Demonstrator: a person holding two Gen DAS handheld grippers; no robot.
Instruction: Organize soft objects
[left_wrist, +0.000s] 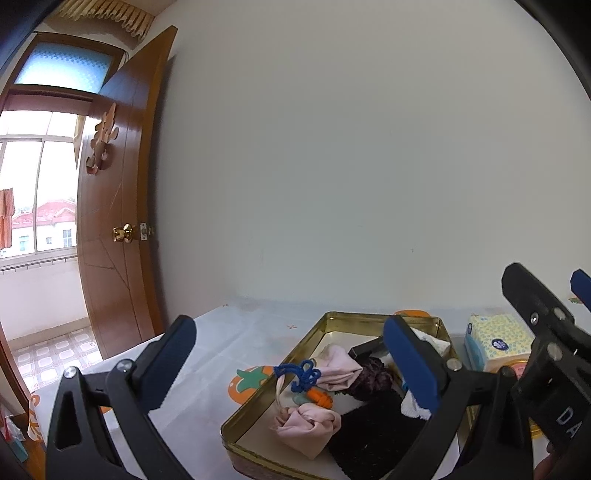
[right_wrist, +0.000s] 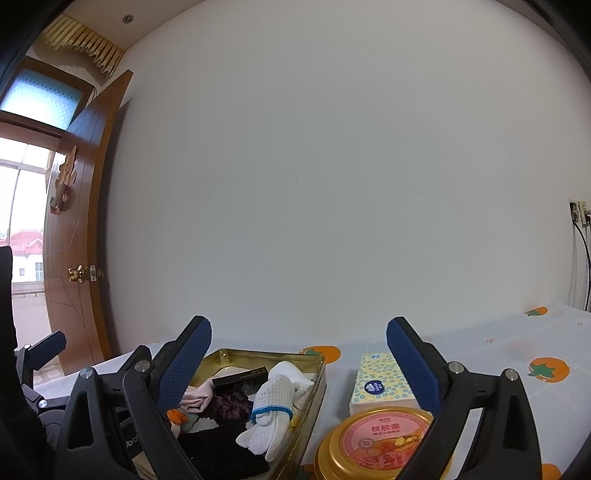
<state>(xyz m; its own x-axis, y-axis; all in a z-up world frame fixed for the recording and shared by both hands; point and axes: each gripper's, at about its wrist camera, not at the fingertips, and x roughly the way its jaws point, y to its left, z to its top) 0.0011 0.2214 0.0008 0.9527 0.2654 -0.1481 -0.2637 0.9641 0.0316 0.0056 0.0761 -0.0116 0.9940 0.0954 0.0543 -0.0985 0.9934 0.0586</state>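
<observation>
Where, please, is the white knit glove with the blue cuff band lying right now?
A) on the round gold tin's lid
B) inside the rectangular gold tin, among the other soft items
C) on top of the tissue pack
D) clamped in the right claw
B: in the right wrist view the white knit glove lies inside the rectangular gold tin, beside the dark scrunchie, while the right claw is open and holds nothing.

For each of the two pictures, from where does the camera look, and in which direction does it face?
Left wrist: on the left gripper, facing the wall over the gold tin; its open fingers and the right gripper show.
Right wrist: on the right gripper, facing the same wall over the tissue pack and round tin; its open fingers show.
Shared: gold tin, tissue pack, door.
</observation>
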